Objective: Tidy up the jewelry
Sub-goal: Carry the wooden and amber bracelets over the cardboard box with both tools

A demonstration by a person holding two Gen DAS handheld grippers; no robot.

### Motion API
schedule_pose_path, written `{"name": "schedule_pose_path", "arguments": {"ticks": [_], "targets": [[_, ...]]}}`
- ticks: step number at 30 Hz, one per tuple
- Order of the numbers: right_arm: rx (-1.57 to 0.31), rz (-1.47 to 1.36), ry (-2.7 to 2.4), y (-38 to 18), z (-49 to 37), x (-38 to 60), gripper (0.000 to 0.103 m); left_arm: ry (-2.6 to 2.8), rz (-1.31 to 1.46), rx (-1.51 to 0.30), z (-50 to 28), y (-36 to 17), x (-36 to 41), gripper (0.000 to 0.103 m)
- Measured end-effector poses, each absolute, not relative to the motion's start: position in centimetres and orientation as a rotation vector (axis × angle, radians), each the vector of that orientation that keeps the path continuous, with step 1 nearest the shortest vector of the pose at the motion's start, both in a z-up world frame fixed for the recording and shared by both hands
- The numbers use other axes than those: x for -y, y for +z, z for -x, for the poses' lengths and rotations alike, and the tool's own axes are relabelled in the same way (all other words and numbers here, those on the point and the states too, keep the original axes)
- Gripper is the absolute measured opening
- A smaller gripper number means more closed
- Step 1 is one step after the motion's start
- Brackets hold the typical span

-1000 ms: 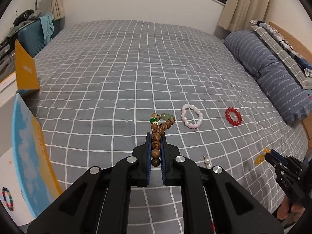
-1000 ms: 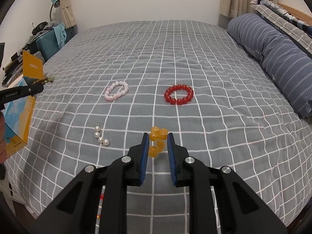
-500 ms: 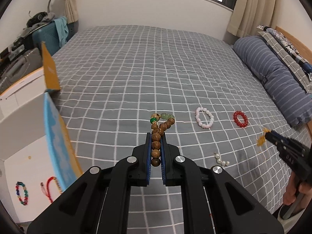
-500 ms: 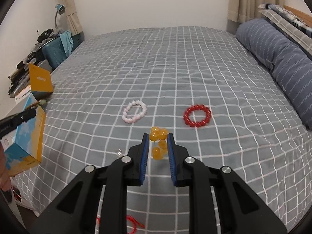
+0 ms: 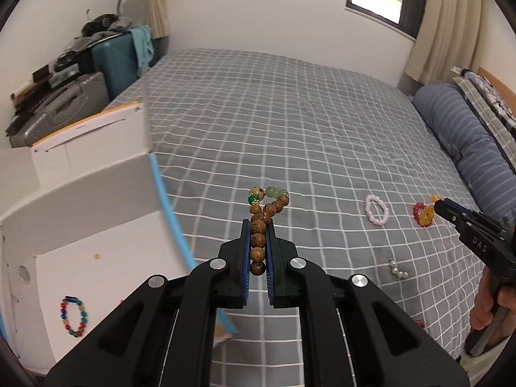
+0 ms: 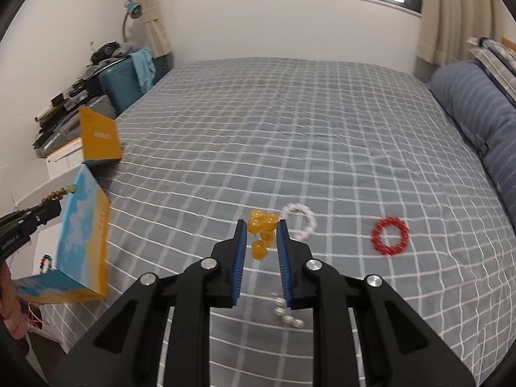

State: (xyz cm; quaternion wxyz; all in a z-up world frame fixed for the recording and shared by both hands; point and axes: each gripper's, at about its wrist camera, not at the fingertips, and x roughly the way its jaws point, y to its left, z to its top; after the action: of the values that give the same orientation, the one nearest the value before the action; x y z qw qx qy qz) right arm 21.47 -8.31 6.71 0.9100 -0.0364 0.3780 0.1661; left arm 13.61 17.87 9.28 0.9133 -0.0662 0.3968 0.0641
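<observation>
Landmark: we take the open white box [image 5: 96, 258] at the bed's left edge as reference; its blue and orange flaps stand up.

Left gripper [image 5: 258, 245]: we find its jaws clamped tight on a wooden bead bracelet [image 5: 259, 225], whose green and gold end loops out past the tips. It hangs in the air just to the right of the box.

Right gripper [image 6: 262, 238]: we find its jaws narrow, pinching an amber bead bracelet [image 6: 262, 225]; part of the strand dangles between them. It is well to the right of the box, above the bed.

Already stored: we see a multicoloured bead bracelet [image 5: 73, 316] lying on the white floor of the box. A red strand shows at the box's near side in the right wrist view; we cannot tell what it is.

Still out on the grey checked bedspread [image 5: 290, 113]: a pink bead bracelet [image 5: 376, 209], a red bead bracelet [image 6: 389, 236], and a short row of pearl pieces [image 5: 398, 268], all well to the right of the box.

Progress, our judgement: partway. At least one piece is boxed, two are in transit, three await collection.

Remaining: deposit both held bracelets in the box, then fetch the three pieces off the bedspread.
</observation>
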Motion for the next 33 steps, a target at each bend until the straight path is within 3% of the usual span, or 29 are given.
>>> {"name": "schedule_pose_path", "arguments": {"ticks": [19,33], "targets": [[-0.738,0.160,0.608,10.7,-17.4,-10.2,0.018,0.359,0.183,-0.799,-7.2,11.7,-29.0,0.007],[-0.740,0.249,0.778,9.8,-11.3,-21.7,0.018,0.491,0.265,-0.826,-2.3,9.9,-36.0,0.007]]}}
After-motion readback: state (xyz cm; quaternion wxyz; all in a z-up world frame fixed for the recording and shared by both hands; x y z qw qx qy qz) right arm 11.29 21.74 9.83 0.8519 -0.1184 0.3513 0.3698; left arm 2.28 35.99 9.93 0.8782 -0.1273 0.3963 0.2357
